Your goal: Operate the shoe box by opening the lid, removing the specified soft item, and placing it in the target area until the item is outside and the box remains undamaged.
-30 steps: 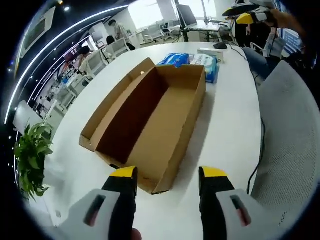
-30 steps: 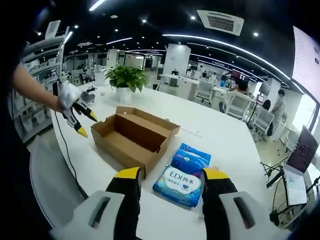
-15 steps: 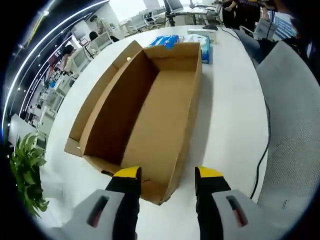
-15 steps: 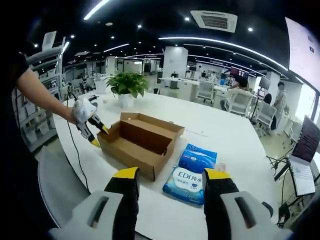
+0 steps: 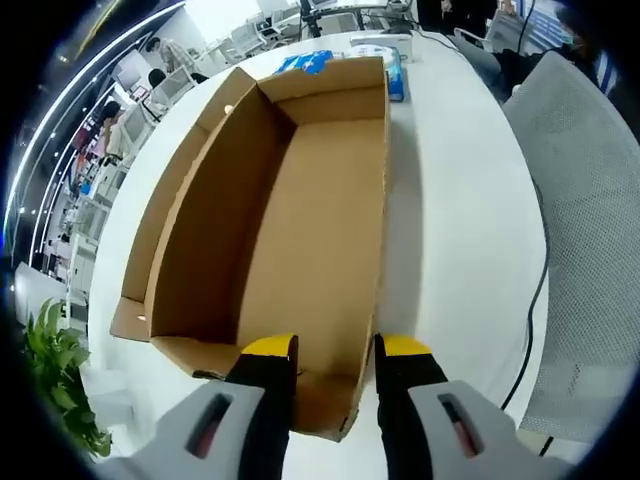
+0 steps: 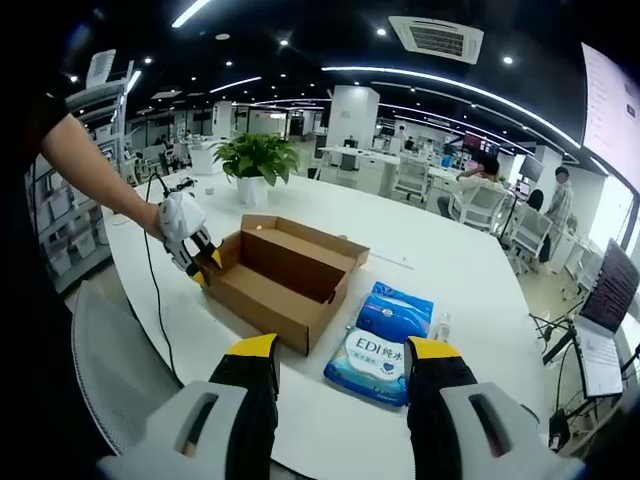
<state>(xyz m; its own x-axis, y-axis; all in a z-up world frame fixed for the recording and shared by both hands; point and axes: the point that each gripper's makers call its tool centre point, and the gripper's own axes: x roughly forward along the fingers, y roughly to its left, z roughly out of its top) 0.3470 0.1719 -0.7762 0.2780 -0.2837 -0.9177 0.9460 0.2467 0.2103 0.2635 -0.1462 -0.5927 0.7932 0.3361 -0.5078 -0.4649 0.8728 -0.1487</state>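
Room: a large open office with ceiling light strips, desks, chairs and seated people in the background.
Bench: a wide white bench (image 6: 440, 270) carries everything; a grey mesh chair (image 5: 590, 230) stands at its near edge, and a black cable (image 5: 530, 300) hangs over that edge.
Shoe box: an open brown cardboard shoe box (image 6: 285, 275) lies on the bench, its lid folded back along one long side. In the left gripper view its inside (image 5: 290, 220) looks bare.
Soft packs: two blue soft packs (image 6: 385, 340) lie flat on the bench just beside one end of the box, outside it; the nearer one is printed "EDI".
Potted plant: a green potted plant (image 6: 258, 160) stands on the bench beyond the box.
Left gripper: the yellow-tipped left gripper (image 5: 333, 346) sits at the near end wall of the box with its jaws fairly close together, straddling that wall. I cannot tell whether they are pinching it. In the right gripper view it is held by a hand (image 6: 180, 222) at the box's far end.
Right gripper: the right gripper (image 6: 342, 347) hovers above the bench near the packs, jaws spread, holding nothing.
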